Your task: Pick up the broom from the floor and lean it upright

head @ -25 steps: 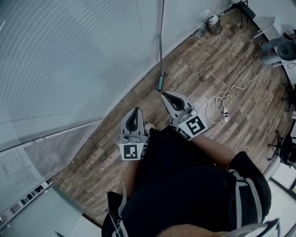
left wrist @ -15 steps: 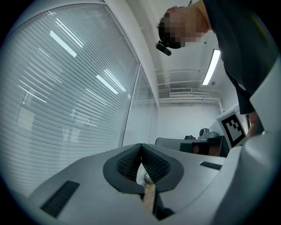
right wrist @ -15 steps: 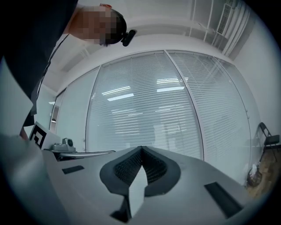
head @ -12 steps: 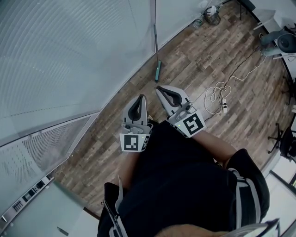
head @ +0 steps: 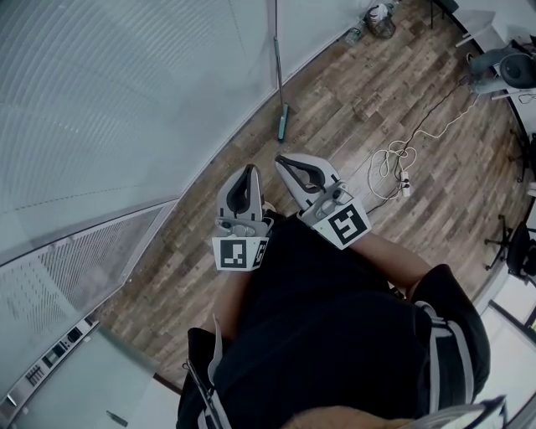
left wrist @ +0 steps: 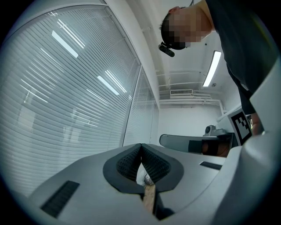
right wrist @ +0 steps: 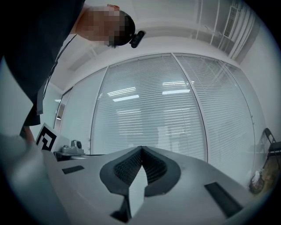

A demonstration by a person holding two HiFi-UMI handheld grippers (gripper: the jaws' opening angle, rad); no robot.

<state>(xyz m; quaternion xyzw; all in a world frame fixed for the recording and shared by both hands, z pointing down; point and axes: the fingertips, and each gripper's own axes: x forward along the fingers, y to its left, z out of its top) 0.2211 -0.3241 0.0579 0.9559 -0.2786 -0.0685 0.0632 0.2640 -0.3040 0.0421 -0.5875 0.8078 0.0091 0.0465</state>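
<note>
The broom leans upright against the blind-covered glass wall, its teal head point(head: 283, 122) on the wood floor and its thin handle point(head: 275, 59) running up the wall. No gripper touches it. My left gripper point(head: 248, 170) is shut and holds nothing; it sits close to the person's body, short of the broom. Beside it, my right gripper point(head: 280, 159) is also shut and holds nothing, its tips nearest the broom head. In the left gripper view the shut pads point(left wrist: 141, 147) point level toward the blinds. The right gripper view shows the same, pads point(right wrist: 141, 149) pressed together.
The glass wall with blinds point(head: 126, 109) runs along the left. A coiled white cable with a power strip point(head: 394, 172) lies on the floor to the right. A basket point(head: 378, 18) and a bottle point(head: 355, 35) stand by the far wall. An office chair point(head: 502, 71) is at top right.
Both shut grippers have lifted a little and drawn back from the broom head toward the person. The broom stays leaning on the wall.
</note>
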